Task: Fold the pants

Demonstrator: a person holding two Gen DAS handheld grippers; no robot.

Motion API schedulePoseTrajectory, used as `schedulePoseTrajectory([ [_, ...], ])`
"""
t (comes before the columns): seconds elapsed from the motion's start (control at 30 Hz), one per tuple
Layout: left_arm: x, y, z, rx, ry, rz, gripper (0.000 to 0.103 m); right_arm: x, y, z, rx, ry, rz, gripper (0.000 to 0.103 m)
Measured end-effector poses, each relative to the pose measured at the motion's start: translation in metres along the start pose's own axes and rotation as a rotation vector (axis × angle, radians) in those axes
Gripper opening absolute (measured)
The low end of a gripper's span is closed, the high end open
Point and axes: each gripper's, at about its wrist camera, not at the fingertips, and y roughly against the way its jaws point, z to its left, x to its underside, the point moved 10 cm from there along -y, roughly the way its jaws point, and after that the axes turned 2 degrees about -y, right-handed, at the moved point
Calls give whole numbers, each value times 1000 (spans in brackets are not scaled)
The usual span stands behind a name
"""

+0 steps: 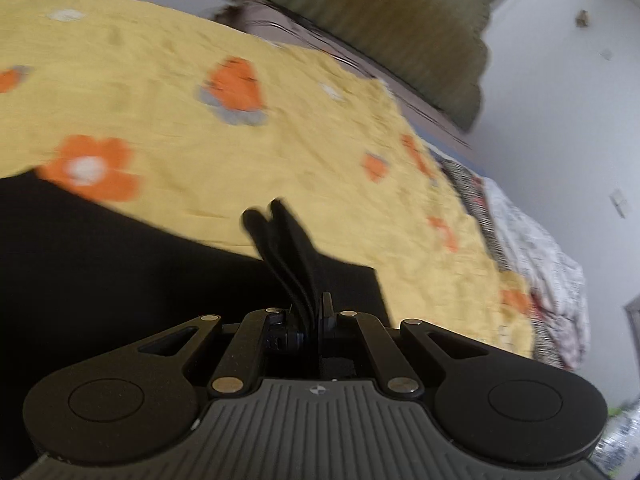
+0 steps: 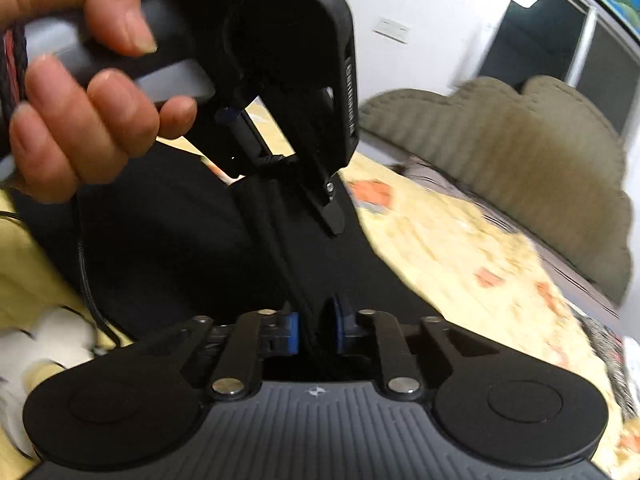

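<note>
The black pants (image 1: 120,264) lie on a yellow flowered bedspread (image 1: 180,92). My left gripper (image 1: 310,312) is shut on a bunched edge of the pants, which sticks up between its fingers. My right gripper (image 2: 314,328) is shut on a taut black fold of the same pants (image 2: 168,240). In the right wrist view the left gripper (image 2: 304,184), held by a hand (image 2: 80,100), sits just ahead and pinches the same fold, which stretches between the two grippers above the bed.
A grey-green scalloped headboard (image 2: 520,152) stands at the bed's far side. A patterned blanket (image 1: 532,264) lies at the bed's right edge. White walls and a dark window (image 2: 532,40) are behind. A black cable (image 2: 86,280) hangs from the hand.
</note>
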Motion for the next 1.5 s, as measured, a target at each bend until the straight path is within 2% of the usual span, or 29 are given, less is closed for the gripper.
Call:
schedulePoseTrajectory([
  [0.1, 7, 11, 35, -54, 44, 17, 4, 1, -8, 22, -60, 5, 15, 12],
  [0.23, 16, 9, 70, -113, 74, 43, 4, 8, -16, 43, -87, 67, 39, 11],
  [0.47, 29, 1, 88, -138, 77, 67, 6, 15, -25, 45, -100, 83, 72, 11],
  [0.6, 31, -1, 90, -156, 69, 70, 10, 5, -35, 40, -103, 75, 90, 11],
  [0.7, 24, 5, 86, -175, 20, 27, 9, -8, -47, 44, -92, 79, 89, 11],
  [0.8, 14, 17, 83, -195, -16, -67, 9, -17, -49, 44, -27, 100, 52, 11],
  [0.87, 14, 14, 86, -217, -33, -50, 10, -15, -53, 50, -32, 112, 65, 11],
  [0.9, 16, 9, 89, -227, -22, -16, 19, -12, -57, 51, -30, 116, 77, 11],
  [0.97, 23, 3, 97, -239, 13, 38, 20, -11, -60, 51, -16, 119, 89, 11],
  [1.07, 22, 9, 98, -256, -15, 30, 34, -11, -59, 51, -27, 132, 102, 12],
  [1.13, 20, 15, 101, -273, -14, 16, 49, -12, -53, 48, -65, 107, 114, 12],
  [1.27, 15, 36, 109, -313, 6, -33, 59, -19, -35, 35, -153, 54, 122, 13],
  [1.3, 12, 39, 109, -307, 12, -31, 65, -23, -29, 29, -178, 21, 112, 13],
  [1.33, 8, 39, 107, -288, 12, -24, 67, -29, -25, 21, -195, -27, 93, 13],
  [1.43, -1, 36, 90, -232, -43, -18, 70, -44, -34, -17, -149, -183, 53, 13],
  [1.5, -3, 27, 73, -210, -103, -12, 73, -36, -52, -38, -71, -265, 107, 13],
])
